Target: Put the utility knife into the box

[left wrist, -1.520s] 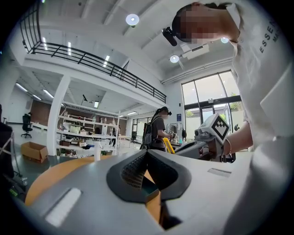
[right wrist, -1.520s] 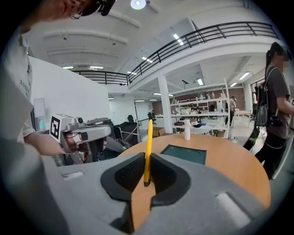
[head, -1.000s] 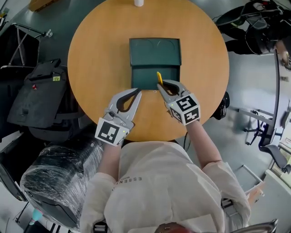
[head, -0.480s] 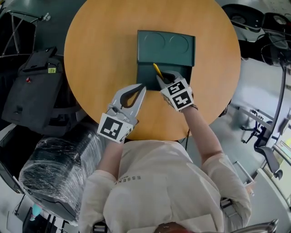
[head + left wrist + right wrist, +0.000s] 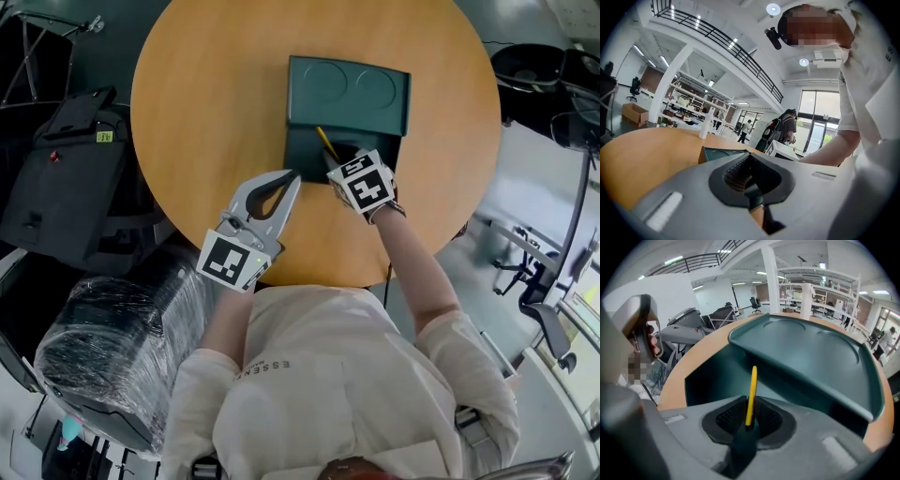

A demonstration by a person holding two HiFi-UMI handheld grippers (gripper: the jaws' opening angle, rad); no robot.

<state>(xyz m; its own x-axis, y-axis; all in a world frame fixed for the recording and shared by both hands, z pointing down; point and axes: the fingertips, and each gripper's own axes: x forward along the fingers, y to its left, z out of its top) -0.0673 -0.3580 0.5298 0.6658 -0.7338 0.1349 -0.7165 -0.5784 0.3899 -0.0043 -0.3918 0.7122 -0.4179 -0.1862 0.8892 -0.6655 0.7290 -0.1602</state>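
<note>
Now right gripper (image 5: 336, 161), pinching the yellow knife (image 5: 324, 142), has advanced further over the open green box (image 5: 349, 86); left gripper (image 5: 292, 177) unchanged, jaws pressed together, empty.

A round wooden table (image 5: 197, 112) with an orange-brown top fills the upper half of the head view. Just right of its centre a dark green box (image 5: 349, 94) lies directly on it (its lid is open towards the top of the frame). In the left gripper view, a white cylinder (image 5: 704, 127) stands near the table's far edge.
</note>
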